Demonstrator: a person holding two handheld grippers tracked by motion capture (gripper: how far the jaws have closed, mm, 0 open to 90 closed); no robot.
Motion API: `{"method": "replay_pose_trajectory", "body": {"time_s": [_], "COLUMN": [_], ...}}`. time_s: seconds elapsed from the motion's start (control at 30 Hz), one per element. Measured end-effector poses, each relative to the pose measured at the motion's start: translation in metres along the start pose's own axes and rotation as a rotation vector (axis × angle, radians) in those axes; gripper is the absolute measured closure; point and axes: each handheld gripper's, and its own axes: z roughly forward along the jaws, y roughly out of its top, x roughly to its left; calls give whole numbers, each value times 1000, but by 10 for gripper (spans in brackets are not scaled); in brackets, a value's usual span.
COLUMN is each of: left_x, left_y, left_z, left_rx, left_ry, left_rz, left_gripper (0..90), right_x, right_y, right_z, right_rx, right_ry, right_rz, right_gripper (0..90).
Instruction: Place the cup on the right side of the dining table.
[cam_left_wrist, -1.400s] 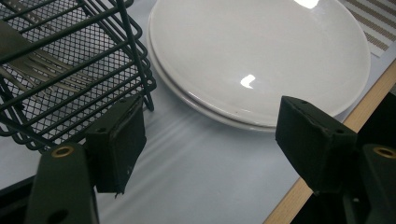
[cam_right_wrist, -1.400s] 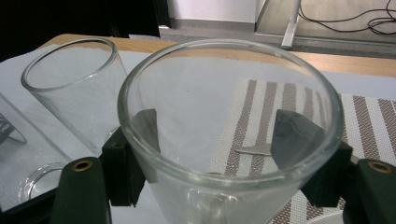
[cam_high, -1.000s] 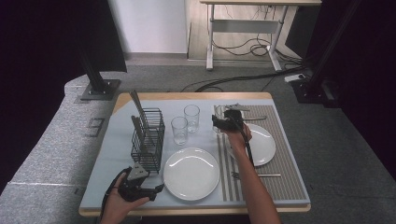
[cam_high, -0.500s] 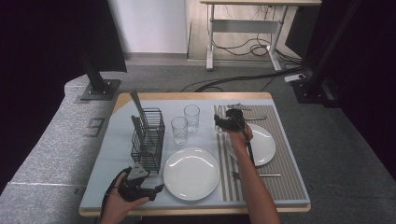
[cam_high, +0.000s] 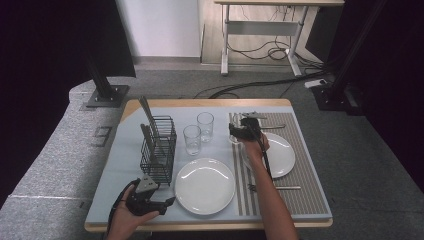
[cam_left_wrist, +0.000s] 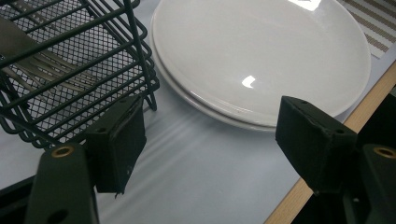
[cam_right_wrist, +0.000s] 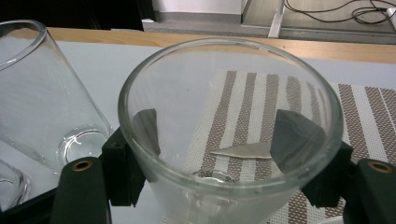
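Observation:
A clear drinking glass (cam_right_wrist: 187, 196) stands between the jaws of my right gripper (cam_right_wrist: 219, 140), which is shut on it, a pad against each side. In the high view, the right gripper (cam_high: 236, 131) holds it at the left edge of the striped placemat (cam_high: 300, 195). My left gripper (cam_high: 167, 201) rests open and empty at the table's front left. In the left gripper view, the left gripper (cam_left_wrist: 210, 144) faces the gap between the black wire basket (cam_left_wrist: 70, 60) and a white plate (cam_left_wrist: 261, 51).
Two more glasses (cam_high: 205, 125) (cam_high: 191, 139) stand left of the held one. The wire basket (cam_high: 159, 147) holds cutlery. One white plate (cam_high: 204, 185) lies at front centre, and another plate (cam_high: 280, 155) lies on the placemat. Loose cutlery (cam_high: 282, 188) lies on the mat.

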Motion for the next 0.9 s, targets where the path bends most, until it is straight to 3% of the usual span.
{"method": "replay_pose_trajectory", "body": {"time_s": [0.13,0.9], "left_x": [0,-1], "left_y": [0,0], "left_z": [1,1], "left_rx": [1,4], "left_ry": [1,-1], "left_rz": [1,4], "left_gripper": [247,247], "right_x": [4,12], "right_y": [-1,-4], "right_z": [1,4], "right_rx": [-1,-25], "right_ry": [-24,-54], "right_rz": [-46,-99], "right_gripper": [295,292]}}
